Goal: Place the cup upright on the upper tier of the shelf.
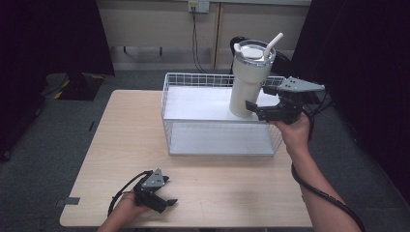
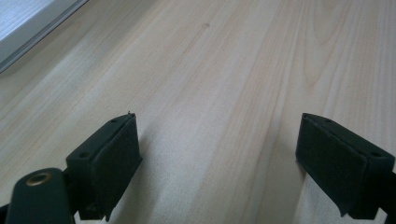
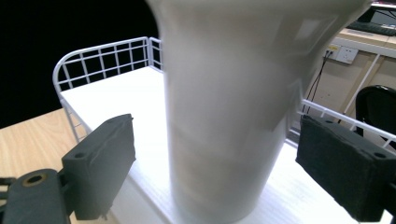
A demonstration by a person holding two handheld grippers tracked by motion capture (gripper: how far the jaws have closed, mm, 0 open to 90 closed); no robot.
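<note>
Pale wood grain runs under my left gripper (image 2: pixel 217 154), which rests near the table's (image 1: pixel 121 145) near-left edge, jaws spread with nothing between; farther right, the cream tumbler (image 1: pixel 247 79) stands in the far-right corner of the white wire basket (image 1: pixel 193 79), no readable label; my right gripper (image 3: pixel 215 172) flanks its base, jaws apart, not touching.
</note>
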